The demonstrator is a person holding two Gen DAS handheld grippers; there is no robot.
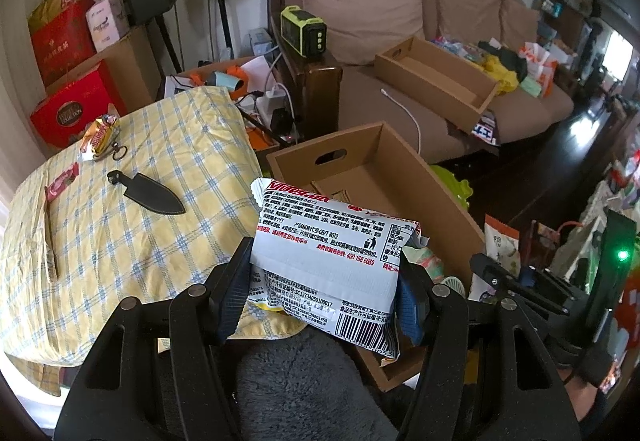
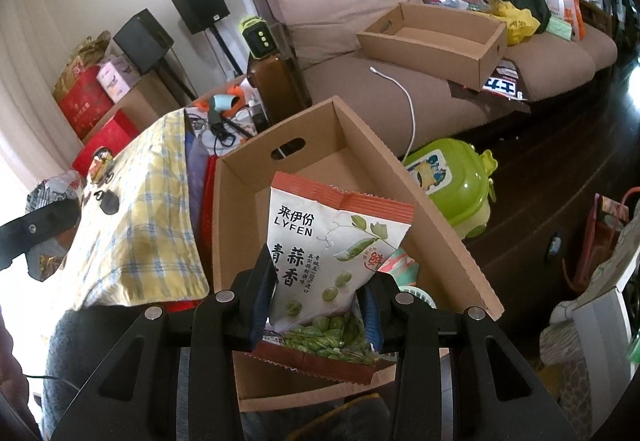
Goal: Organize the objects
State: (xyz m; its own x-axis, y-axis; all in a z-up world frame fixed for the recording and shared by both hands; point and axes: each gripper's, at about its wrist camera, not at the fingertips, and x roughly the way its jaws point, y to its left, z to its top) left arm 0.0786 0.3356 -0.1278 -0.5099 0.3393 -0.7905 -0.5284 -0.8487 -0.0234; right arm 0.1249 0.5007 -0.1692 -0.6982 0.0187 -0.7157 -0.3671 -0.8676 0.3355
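Here, two light, crinkly snack bags are being held above the open cardboard box (image 2: 256, 177) at frame centre. The white printed packet (image 1: 324, 241) is being clamped across its width by the left gripper (image 1: 320, 293); the green-pea snack bag (image 2: 332, 253) is being pinched at its lower half by the right gripper (image 2: 320, 305). Both are judged soft, slippery and crushable, best gripped gently by the flat sides. The black sheath (image 1: 150, 193) on the checked cloth (image 1: 120, 241) is being shown only by the left view; the green toy case (image 2: 452, 185) is seen clearly only in the right.
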